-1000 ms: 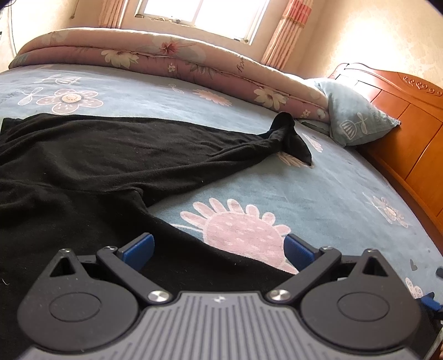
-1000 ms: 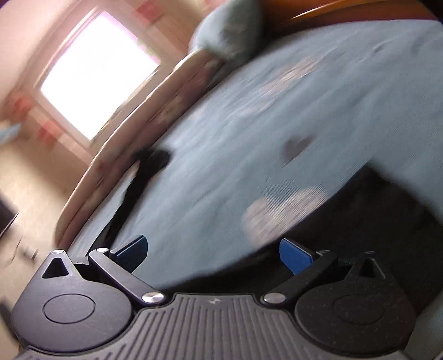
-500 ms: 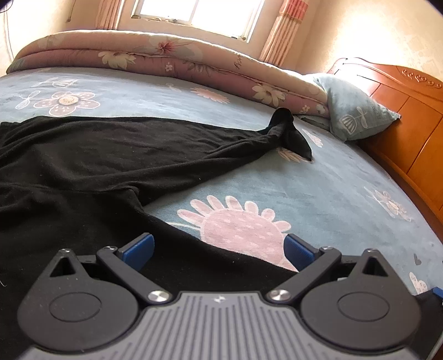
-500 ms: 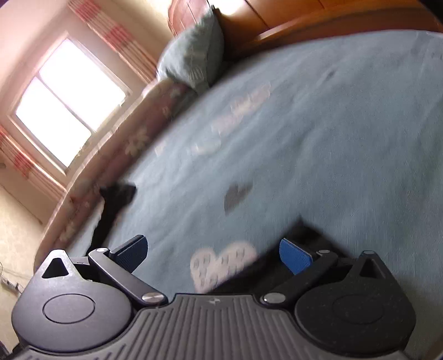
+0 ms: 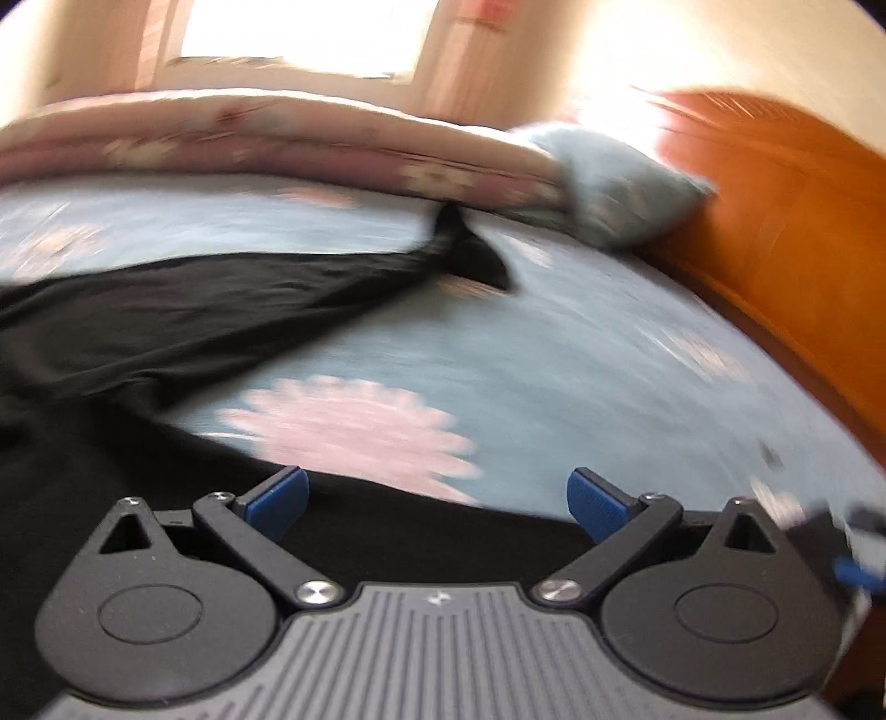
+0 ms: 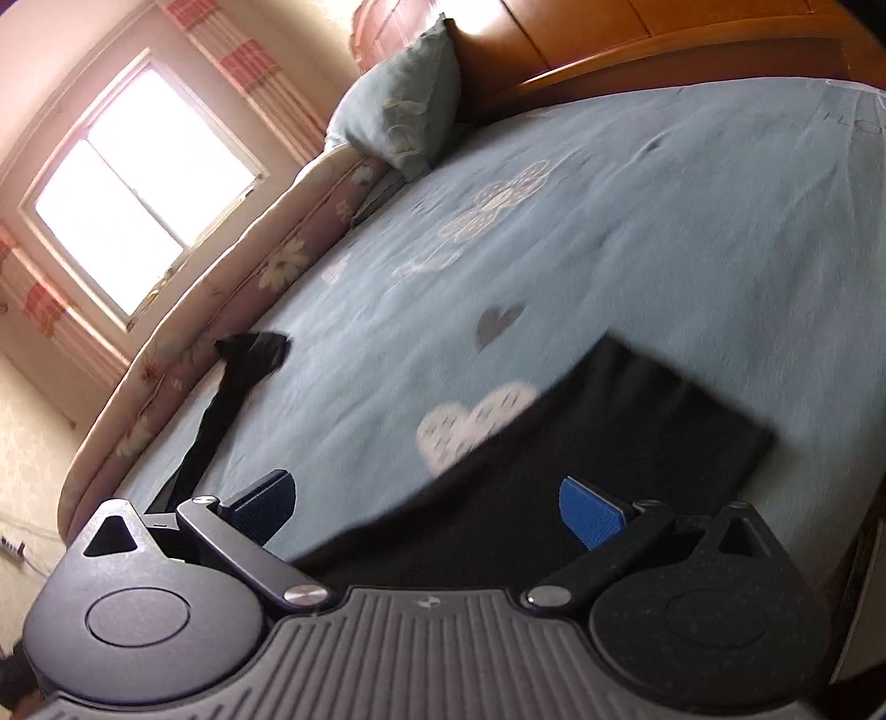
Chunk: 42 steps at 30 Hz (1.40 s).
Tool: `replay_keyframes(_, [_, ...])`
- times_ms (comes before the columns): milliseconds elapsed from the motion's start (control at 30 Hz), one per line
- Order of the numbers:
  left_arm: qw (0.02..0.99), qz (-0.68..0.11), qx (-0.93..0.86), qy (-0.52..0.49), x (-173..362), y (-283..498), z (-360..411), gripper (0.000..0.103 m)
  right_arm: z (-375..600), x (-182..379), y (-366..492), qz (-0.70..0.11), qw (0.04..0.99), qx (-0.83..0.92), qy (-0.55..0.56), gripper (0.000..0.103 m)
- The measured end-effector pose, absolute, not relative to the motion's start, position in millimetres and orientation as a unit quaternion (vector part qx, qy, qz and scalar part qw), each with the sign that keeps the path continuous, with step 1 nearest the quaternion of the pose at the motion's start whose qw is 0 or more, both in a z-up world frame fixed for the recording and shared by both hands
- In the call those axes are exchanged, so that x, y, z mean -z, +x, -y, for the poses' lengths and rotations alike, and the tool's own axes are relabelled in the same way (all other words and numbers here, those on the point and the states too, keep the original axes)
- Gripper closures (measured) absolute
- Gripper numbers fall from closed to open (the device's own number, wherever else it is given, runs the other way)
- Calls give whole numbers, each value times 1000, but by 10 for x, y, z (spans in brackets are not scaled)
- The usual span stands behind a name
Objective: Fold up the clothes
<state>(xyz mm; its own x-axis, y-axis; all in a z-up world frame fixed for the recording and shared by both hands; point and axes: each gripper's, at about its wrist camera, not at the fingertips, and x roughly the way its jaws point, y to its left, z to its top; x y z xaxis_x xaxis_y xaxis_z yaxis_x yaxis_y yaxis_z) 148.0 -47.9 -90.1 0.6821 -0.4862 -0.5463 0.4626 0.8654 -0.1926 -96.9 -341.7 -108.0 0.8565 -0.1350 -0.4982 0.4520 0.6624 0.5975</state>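
Black garment [image 5: 183, 310] is lying spread on the bed [image 5: 581, 354], its long axis running from under the left hand-held gripper [image 5: 437, 501] away toward the rolled floral quilt [image 5: 277, 133], where one narrow end is bunching up just short of the quilt. A second stretch of the same black cloth [image 6: 609, 443] is reaching toward the wooden headboard [image 6: 637, 33] side, its squared corner lying flat in front of the right hand-held gripper [image 6: 425, 507]. Both grippers are hovering low over the near edge of the garment, jaws spread wide, gripping nothing. Left view is blurring heavily, so fine creases cannot be read. Judging by position, the right gripper is nearer the squared end, the left nearer the garment's main body. Between garment and pillow [image 6: 398, 111] the blue sheet is lying bare, giving open room for carrying cloth across; the headboard is closing off the far side beyond the pillow.
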Motion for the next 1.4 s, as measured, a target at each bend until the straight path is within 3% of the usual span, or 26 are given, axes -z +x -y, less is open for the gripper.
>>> replay_keyframes(167, [908, -299, 292, 28, 985, 1278, 785, 4, 3038, 1140, -801, -251, 902, 158, 314, 0])
replay_keyframes(333, [914, -317, 254, 14, 1063, 1384, 722, 4, 2835, 1137, -760, -265, 914, 154, 265, 0])
replay_keyframes(533, [942, -280, 182, 23, 961, 1604, 461, 4, 2870, 1142, -816, -250, 910, 160, 289, 0])
replay_keyframes(733, [943, -308, 111, -64, 901, 2173, 18, 4, 2844, 1139, -819, -250, 910, 165, 286, 0])
replay_keyframes(933, [915, -350, 161, -117, 1171, 2462, -61, 2, 2791, 1123, -787, -263, 910, 172, 270, 0])
replay_keyframes(1167, [905, -323, 239, -140, 1017, 2244, 74, 2, 2801, 1144, -825, -257, 912, 165, 274, 0])
replay_keyframes(1400, [938, -302, 94, -138, 802, 2199, -335, 2, 2682, 1146, -763, -279, 918, 172, 224, 0])
